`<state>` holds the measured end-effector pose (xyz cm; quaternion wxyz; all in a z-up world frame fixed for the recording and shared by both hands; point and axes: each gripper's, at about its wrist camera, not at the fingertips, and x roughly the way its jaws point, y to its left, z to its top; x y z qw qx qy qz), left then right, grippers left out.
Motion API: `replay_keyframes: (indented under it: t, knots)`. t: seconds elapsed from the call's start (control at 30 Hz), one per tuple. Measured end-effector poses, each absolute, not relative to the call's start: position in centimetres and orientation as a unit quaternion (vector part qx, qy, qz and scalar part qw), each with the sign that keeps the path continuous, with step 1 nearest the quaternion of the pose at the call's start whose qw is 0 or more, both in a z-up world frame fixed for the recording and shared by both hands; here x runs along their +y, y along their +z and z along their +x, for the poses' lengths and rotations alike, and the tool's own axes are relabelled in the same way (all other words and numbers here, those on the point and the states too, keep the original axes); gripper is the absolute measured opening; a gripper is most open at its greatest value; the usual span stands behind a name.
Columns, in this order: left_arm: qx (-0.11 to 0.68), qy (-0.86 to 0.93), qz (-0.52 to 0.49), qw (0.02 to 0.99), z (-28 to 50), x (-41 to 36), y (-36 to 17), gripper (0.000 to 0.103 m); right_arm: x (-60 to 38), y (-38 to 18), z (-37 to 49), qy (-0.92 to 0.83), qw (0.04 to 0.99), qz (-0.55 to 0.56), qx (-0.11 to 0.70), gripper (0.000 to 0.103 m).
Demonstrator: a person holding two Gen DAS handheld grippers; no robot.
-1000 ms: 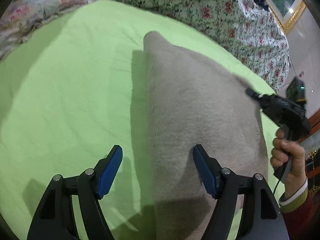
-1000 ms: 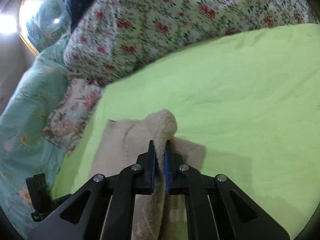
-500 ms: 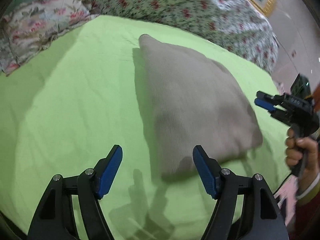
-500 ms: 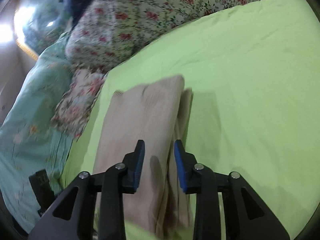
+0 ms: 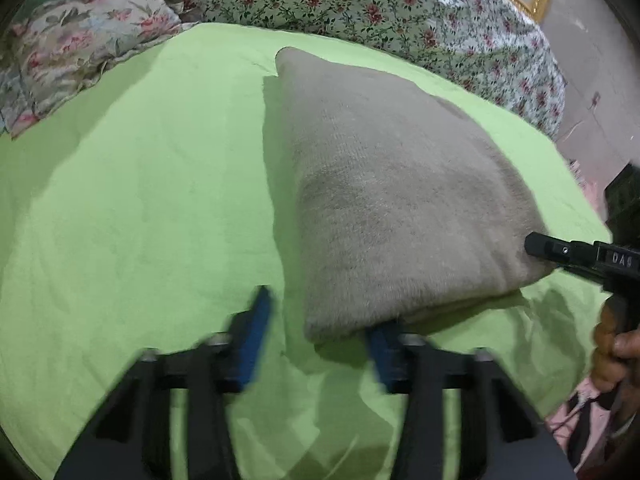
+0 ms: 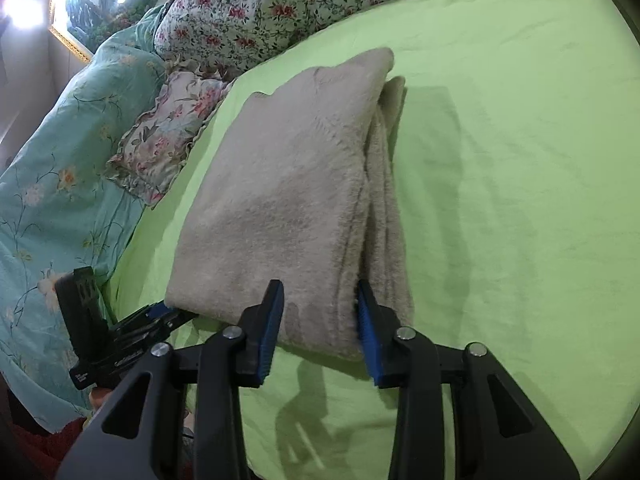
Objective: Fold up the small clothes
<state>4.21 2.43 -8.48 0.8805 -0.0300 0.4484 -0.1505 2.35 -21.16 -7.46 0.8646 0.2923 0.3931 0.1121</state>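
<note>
A folded beige fleece garment (image 6: 296, 196) is lying on the lime-green bedsheet (image 6: 520, 160), just ahead of both tools. The right gripper (image 6: 318, 322) and left gripper (image 5: 320, 334) are both gaping, holding nothing. Judging by this, the fold is finishing; next, probably smoothing or another fold.

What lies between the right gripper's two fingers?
In the right wrist view, the near edge of the folded beige garment lies between the open right gripper fingers, not clamped.

The folded beige garment (image 5: 392, 200) lies on the green sheet (image 5: 140, 200). The left gripper (image 5: 316, 336), blurred, stands open at its near edge. The right gripper (image 5: 536, 245) touches its right corner.
</note>
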Motion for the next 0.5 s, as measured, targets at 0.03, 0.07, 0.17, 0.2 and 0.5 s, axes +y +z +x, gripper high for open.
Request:
replay_keyframes:
  t: [0.03,0.07,0.17,0.2,0.5]
  knots:
    - [0.453,-0.147,-0.024,0.879,4.5,2.2,-8.5,0.020,-21.3,-7.2,2.3,0.113,0.866,0.291,0.391,0.006]
    - [0.454,-0.147,-0.025,0.879,4.6,2.1,-8.4,0.014,-21.5,-6.2,2.1,0.116,0.872,0.287,0.380,0.006]
    - [0.449,-0.128,-0.013,0.884,4.0,1.5,-7.8,0.012,-22.0,-2.0,0.6,0.135,0.902,0.250,0.326,0.006]
    - [0.452,-0.126,-0.014,0.883,3.9,1.5,-7.9,0.011,-22.0,-1.4,0.5,0.128,0.907,0.229,0.330,0.006]
    - [0.472,-0.121,-0.020,0.873,3.8,1.5,-8.7,0.010,-22.7,-8.8,2.4,0.049,0.880,0.180,0.436,0.006]
